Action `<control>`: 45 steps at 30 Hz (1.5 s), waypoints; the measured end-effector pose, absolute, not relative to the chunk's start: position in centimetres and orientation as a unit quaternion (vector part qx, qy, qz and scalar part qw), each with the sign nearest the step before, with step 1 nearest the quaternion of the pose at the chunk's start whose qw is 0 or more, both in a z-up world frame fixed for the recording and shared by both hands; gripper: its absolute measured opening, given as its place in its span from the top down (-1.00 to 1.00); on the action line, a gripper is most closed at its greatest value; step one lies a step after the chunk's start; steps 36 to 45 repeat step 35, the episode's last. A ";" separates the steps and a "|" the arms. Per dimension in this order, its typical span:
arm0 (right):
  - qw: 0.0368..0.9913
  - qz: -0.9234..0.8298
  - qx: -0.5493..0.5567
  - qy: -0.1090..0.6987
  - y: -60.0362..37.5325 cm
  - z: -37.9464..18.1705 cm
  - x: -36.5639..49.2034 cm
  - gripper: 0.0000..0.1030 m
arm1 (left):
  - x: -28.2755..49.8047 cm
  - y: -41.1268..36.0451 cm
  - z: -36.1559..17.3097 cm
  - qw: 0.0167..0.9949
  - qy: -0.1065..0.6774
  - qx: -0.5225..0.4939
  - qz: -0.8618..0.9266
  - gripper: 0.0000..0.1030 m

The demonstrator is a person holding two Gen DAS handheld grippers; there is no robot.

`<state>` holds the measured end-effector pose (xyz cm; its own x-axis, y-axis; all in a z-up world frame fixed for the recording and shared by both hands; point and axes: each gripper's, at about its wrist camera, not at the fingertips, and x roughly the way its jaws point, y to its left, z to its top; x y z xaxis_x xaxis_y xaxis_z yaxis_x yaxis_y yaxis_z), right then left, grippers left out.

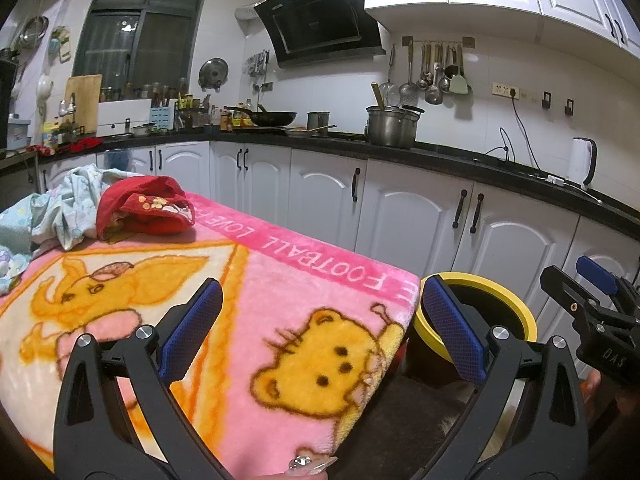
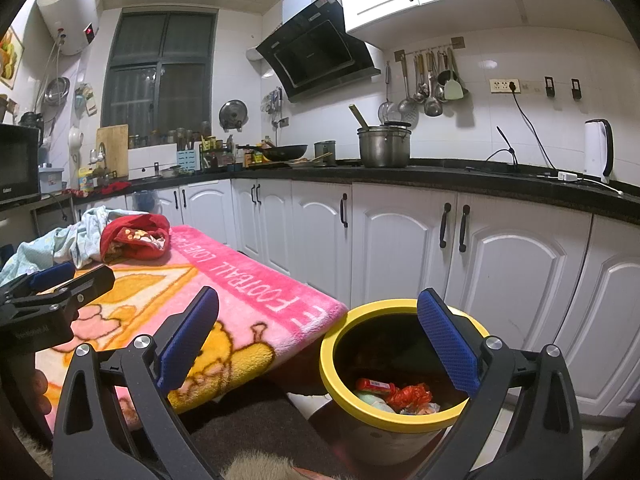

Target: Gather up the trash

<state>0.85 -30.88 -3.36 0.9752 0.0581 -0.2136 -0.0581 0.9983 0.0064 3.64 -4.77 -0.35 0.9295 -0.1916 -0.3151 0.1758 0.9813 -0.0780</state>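
In the kitchen, the blanket [image 1: 280, 300] shows no loose trash; the bin [image 2: 404, 364] sits below the right gripper [image 2: 320, 344], nearer than the left gripper [image 1: 320, 332], both with jaws apart and empty.

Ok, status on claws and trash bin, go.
Left claw open, empty. Right claw open, empty. Yellow-rimmed trash bin holds wrappers. Nothing blocking.

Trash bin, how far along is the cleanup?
Done: wrappers already lie inside the yellow-rimmed bin. In hand: nothing; the left gripper and right gripper are both open. Left: possibly one clear scrap at the blanket's near edge.
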 end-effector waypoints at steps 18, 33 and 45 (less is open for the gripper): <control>0.993 0.022 0.003 0.118 -30.9 -4.4 1.1 -0.88 | 4.6 -3.2 -1.1 0.977 0.186 -0.043 -0.090 -0.79; 0.987 0.084 -0.025 0.135 -28.1 -3.1 2.2 -0.88 | 3.7 2.6 -0.2 0.978 0.189 -0.077 -0.054 -0.79; 0.982 0.118 -0.036 0.140 -26.2 -2.4 2.8 -0.88 | 3.5 5.2 -0.1 0.976 0.199 -0.084 -0.023 -0.79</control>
